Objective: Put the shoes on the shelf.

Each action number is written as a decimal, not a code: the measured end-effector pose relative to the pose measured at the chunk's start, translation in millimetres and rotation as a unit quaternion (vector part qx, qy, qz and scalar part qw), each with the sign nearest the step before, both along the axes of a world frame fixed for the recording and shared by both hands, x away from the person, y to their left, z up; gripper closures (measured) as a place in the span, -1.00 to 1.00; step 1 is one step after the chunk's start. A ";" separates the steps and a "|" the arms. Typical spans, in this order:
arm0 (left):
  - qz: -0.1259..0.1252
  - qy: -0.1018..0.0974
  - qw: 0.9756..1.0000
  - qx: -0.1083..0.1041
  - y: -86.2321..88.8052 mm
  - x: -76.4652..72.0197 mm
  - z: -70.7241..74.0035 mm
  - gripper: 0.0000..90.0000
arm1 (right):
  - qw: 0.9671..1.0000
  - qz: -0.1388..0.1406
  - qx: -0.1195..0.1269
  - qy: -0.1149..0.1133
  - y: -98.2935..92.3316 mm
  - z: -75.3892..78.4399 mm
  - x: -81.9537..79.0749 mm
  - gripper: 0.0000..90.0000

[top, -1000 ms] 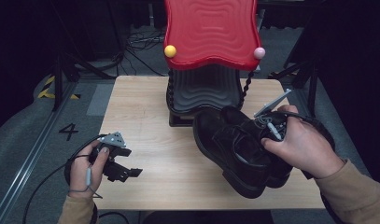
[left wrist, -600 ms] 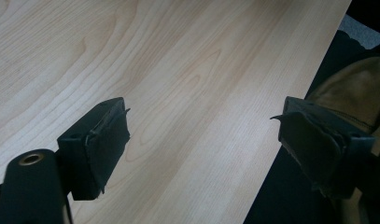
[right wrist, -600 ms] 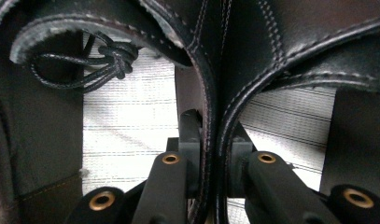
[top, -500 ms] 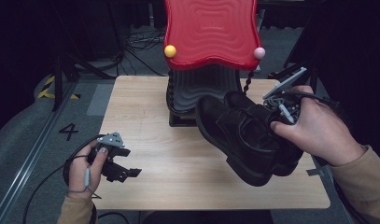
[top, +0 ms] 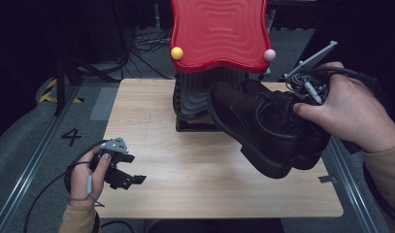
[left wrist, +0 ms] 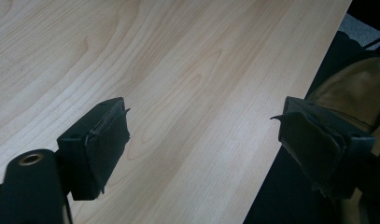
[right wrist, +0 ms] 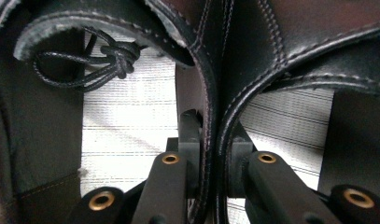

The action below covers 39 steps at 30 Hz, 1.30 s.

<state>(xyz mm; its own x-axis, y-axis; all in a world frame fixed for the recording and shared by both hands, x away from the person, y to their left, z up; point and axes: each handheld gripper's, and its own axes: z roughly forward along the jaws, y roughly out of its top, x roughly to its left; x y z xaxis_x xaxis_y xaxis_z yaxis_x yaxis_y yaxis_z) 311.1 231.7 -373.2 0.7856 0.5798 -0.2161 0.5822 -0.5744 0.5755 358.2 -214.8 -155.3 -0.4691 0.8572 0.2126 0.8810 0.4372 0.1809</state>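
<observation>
A pair of black leather lace-up shoes [top: 263,131] hangs in the air over the right half of the wooden table [top: 156,121], toes pointing left and slightly up. My right gripper [top: 302,99] is shut on them. In the right gripper view its jaws [right wrist: 211,140] pinch the inner collar edges of the two shoes [right wrist: 197,56] together, with a knotted lace at upper left. My left gripper [top: 131,169] rests near the table's front left corner, held by a hand. Its pads [left wrist: 108,140] stand wide apart with only bare table between them.
A red wavy-topped stand [top: 219,34] on a black ribbed base [top: 195,97] rises at the back middle of the table, with a yellow ball [top: 176,53] and a pink ball [top: 269,55] at its corners. The shoes' toes hang close in front of it. Grey floor with rails surrounds the table.
My right hand has lifted the pair of shoes off the table, up and slightly back toward the red stand. The left gripper has stayed where it was.
</observation>
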 end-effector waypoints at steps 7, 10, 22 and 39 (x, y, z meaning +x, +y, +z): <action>0.000 -0.002 1.000 -0.002 2.0 -0.7 0.9 -0.63 | 1.000 -0.003 -0.002 0.002 -0.1 19.4 0.5 0.81; 0.002 -0.003 1.000 -0.005 3.0 -1.3 1.3 -0.63 | 1.000 0.000 0.001 0.010 0.8 29.5 -0.9 0.80; 0.006 -0.006 1.000 -0.008 7.8 -1.4 2.1 -0.63 | 1.000 0.004 0.009 0.011 14.1 64.8 2.2 0.79; 0.012 -0.009 1.000 -0.016 15.1 -2.8 3.6 -0.63 | 0.999 -0.015 0.006 -0.037 32.3 116.4 14.2 0.79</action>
